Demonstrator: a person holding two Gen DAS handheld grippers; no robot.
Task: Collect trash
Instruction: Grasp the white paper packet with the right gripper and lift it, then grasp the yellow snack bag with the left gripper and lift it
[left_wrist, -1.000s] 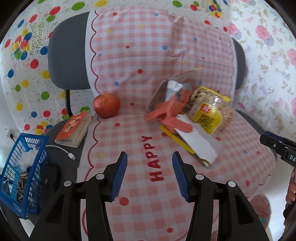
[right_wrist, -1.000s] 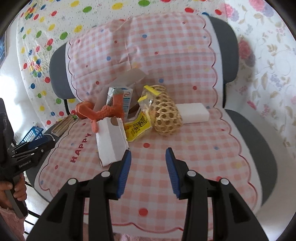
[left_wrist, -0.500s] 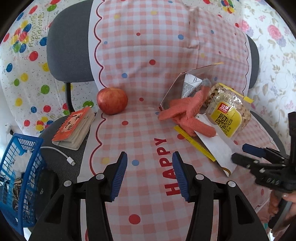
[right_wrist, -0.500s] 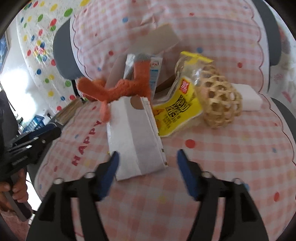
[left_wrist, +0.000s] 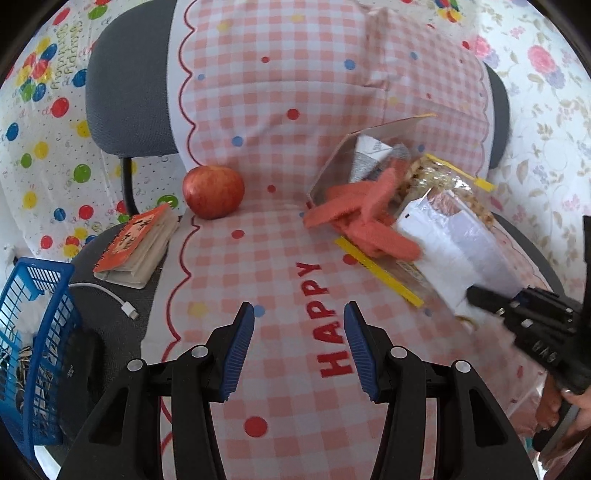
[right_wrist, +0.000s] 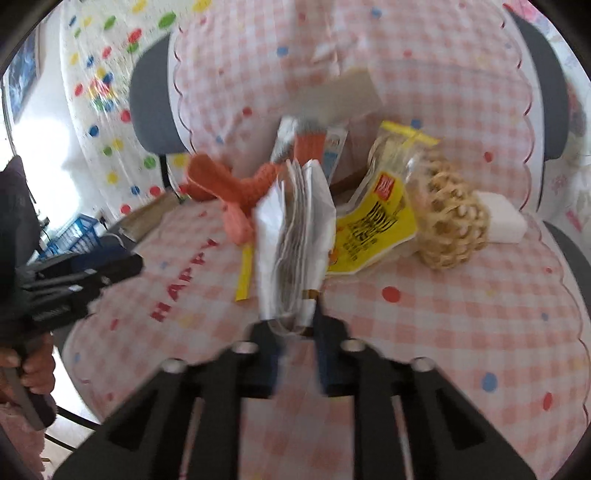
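A white paper bag (right_wrist: 295, 229) lies crumpled on the pink checked chair cover (left_wrist: 295, 258). My right gripper (right_wrist: 295, 325) has the bag's near edge between its jaws, which are closing and pinch the paper. From the left wrist view the bag (left_wrist: 450, 251) rises off the cover at the right gripper (left_wrist: 480, 295). Behind it lie an orange knitted piece (left_wrist: 365, 218), a yellow snack wrapper (right_wrist: 373, 225) and a small carton (right_wrist: 332, 144). My left gripper (left_wrist: 299, 314) hangs open over the word HAPPY, with nothing between its fingers.
A red apple (left_wrist: 214, 192) sits at the seat's back. An orange notebook (left_wrist: 136, 247) and a white cable (left_wrist: 125, 306) lie on the grey seat edge. A blue basket (left_wrist: 33, 332) stands lower left. A woven ball (right_wrist: 454, 221) and white block (right_wrist: 502, 218) lie right.
My right gripper opened wide, moved in to the white bag and closed on its near edge, and the bag now stands crumpled. The left gripper came slightly closer to the seat, still open.
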